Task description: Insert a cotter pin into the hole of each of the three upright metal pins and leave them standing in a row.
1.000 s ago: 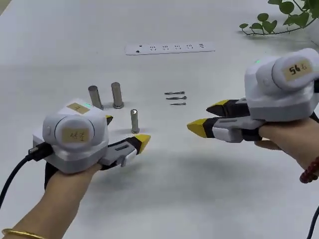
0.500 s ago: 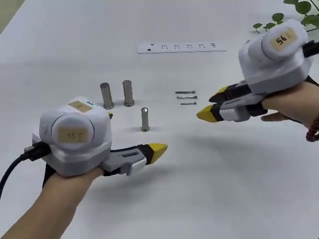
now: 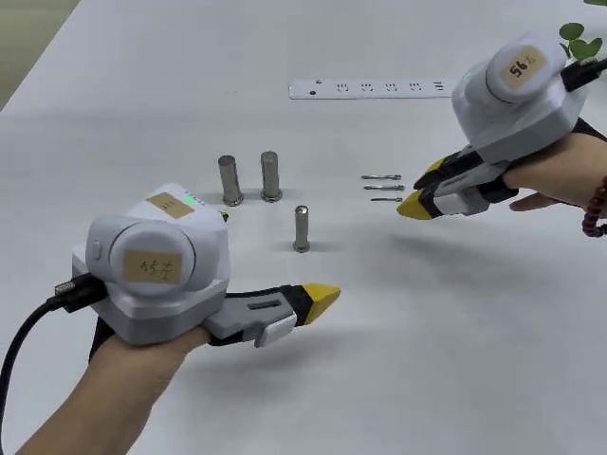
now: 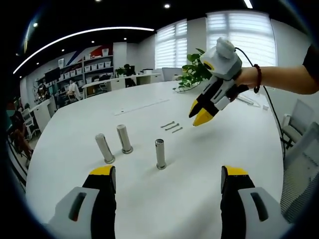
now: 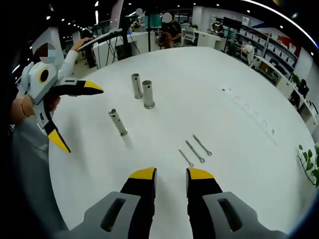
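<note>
While three cotter pins (image 3: 383,187) are lying on the bench (image 3: 427,360) near the metal pins (image 3: 270,176), we are hovering the narrow, empty right tool (image 3: 417,204) beside them to pinch one, left tool (image 4: 168,172) wide.

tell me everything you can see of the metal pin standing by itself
The lone metal pin is a short silvery-grey cylinder with a wider flange at its foot and a dark top end. It stands upright on the white table, apart from the other two pins and left of the three cotter pins in the head view. Its cross hole is too small to make out. It carries no cotter pin, and only the table touches it.
</note>
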The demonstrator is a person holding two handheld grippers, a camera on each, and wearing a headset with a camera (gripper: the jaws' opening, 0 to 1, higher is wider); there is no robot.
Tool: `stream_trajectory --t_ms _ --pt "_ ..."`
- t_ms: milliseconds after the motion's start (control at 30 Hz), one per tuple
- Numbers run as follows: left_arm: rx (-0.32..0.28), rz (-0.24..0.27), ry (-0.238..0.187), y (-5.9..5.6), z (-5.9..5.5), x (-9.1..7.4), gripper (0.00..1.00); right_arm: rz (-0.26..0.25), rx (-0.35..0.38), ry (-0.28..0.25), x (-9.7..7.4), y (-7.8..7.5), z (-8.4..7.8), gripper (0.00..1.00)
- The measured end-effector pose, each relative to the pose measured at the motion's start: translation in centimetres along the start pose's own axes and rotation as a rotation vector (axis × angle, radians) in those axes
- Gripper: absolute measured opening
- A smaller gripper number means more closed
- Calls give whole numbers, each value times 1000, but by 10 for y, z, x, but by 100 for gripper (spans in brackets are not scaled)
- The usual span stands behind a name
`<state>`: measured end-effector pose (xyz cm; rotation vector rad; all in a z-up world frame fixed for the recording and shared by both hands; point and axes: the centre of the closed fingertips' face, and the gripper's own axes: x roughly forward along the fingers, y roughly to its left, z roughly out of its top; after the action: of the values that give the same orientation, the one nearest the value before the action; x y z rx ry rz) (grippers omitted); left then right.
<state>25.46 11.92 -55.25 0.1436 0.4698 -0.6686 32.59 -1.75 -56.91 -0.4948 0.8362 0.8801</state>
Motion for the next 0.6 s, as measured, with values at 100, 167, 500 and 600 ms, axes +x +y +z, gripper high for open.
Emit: stream_trajectory --t_ms 100,167,500,600 --pt "-4 8 -12 2 4 -5 86 2 -17 14 7 -5 -3 18" --pt "-7 8 -18 3 6 -8 86 3 -24 21 10 -8 -3 17" --pt "12 20 16 5 -2 -10 83 27 -67 24 27 -18 -1 11" --pt "32 33 20 8 -3 -10 81 27 -77 37 32 -21 -3 10"
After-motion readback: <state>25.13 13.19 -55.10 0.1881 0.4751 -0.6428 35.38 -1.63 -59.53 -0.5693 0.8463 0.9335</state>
